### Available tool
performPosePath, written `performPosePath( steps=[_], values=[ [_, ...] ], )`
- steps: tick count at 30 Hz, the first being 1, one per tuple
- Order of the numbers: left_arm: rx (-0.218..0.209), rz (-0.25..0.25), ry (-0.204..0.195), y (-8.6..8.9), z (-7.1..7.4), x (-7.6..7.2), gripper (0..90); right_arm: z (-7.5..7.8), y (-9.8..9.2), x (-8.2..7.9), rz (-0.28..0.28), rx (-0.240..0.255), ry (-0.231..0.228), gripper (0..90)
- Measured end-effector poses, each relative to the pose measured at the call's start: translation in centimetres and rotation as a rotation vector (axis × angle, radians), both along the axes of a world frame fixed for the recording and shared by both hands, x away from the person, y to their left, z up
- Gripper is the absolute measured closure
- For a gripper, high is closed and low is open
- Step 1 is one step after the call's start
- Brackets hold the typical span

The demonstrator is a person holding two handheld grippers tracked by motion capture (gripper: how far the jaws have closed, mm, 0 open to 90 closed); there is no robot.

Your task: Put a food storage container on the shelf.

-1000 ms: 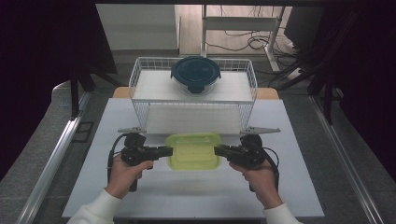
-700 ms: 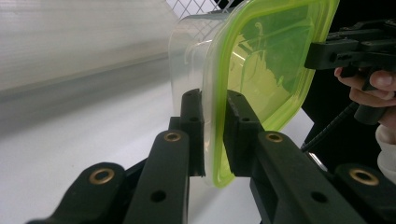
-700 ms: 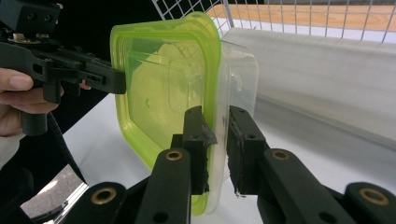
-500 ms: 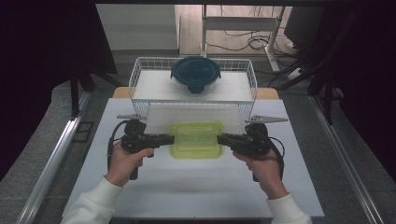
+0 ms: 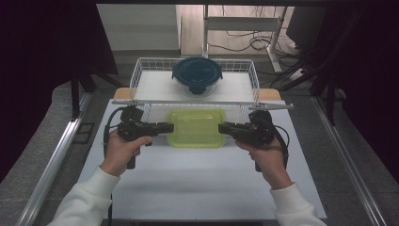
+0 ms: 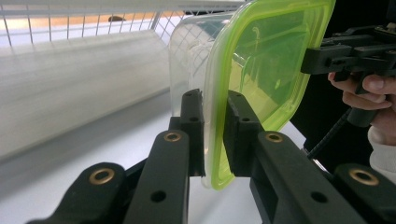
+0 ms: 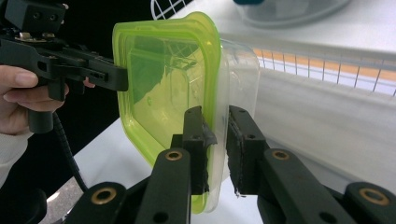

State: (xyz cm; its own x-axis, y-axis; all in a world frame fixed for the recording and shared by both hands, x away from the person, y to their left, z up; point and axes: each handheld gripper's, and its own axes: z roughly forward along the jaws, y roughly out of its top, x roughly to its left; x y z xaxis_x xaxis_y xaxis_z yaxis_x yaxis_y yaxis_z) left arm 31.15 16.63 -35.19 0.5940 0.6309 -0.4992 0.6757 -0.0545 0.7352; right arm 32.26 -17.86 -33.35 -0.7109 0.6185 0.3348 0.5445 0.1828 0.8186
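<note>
Now both black tongs, left (image 5: pixel 165 127) and right (image 5: pixel 226 127), clamped on clear square tub (image 5: pixel 196 127), glossy lime lid's rim.

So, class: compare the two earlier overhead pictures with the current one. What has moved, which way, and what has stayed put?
The green-lidded container, clamped at its rim by the left gripper and right gripper, has been carried away from the person toward the wire basket, its far edge now at the basket's near rim. Both grips held throughout. The basket and the dark-lidded round bowl inside it stayed where they were.
</note>
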Motion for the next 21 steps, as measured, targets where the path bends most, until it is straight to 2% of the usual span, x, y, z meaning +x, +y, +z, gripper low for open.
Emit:
performPosePath(
  steps=[2, 7, 11, 17, 21],
  values=[
    [-0.010, 0.003, -0.004, 0.1, 0.8, 0.3, 80.1, 0.9, 0.0, 0.3, 0.002, 0.008, -0.006, 77.3],
    [-0.005, 0.002, -0.014, 0.1, 2.1, 0.9, 80.1, 2.2, 0.1, 0.8, 0.000, 0.005, -0.016, 77.5],
    [0.006, 0.003, -0.028, 0.1, 3.7, 1.9, 80.1, 3.5, 0.1, 1.8, -0.002, 0.007, -0.023, 77.6],
    [0.009, -0.002, -0.049, 0.2, 5.0, 3.0, 80.1, 4.8, 0.1, 2.8, 0.001, 0.026, -0.037, 77.6],
    [0.012, 0.002, -0.051, 0.2, 5.7, 3.7, 80.1, 5.5, 0.1, 3.6, -0.004, 0.020, -0.042, 77.9]
  ],
)
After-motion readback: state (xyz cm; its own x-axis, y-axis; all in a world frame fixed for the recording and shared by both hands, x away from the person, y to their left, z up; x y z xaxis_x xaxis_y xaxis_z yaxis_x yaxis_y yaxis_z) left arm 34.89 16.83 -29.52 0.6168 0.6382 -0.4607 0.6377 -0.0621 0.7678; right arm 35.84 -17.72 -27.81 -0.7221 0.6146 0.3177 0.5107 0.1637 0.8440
